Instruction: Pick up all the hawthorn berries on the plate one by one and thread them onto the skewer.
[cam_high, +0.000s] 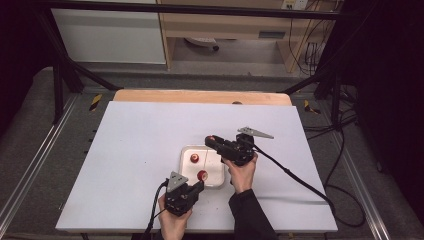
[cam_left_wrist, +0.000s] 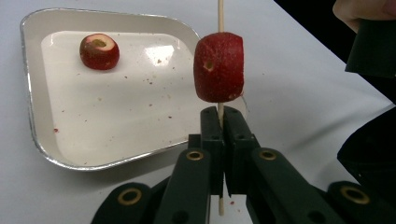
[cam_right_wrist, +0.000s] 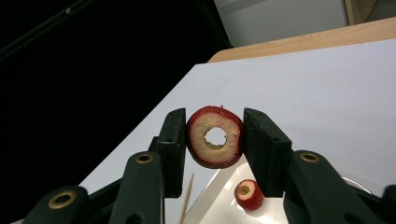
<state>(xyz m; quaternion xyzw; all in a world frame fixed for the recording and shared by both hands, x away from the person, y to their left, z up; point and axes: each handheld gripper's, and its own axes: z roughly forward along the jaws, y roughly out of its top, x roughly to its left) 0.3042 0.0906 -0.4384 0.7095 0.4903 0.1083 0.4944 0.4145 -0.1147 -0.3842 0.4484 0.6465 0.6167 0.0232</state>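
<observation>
Below, the left gripper clamps a wooden skewer threaded through a red fruit piece, beside the white tray. Meanwhile the right gripper pinches a cored red fruit ring, apparently above the tray, where another piece lies.

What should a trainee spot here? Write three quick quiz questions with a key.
1. True or false: the left tool is shut on a wooden skewer.
2. What does the right tool grip? A) a cored red fruit piece B) a spoon C) a knife
3. How many fruit pieces lie loose in the tray?
Key: 1 true; 2 A; 3 one, the loose fruit piece.
</observation>
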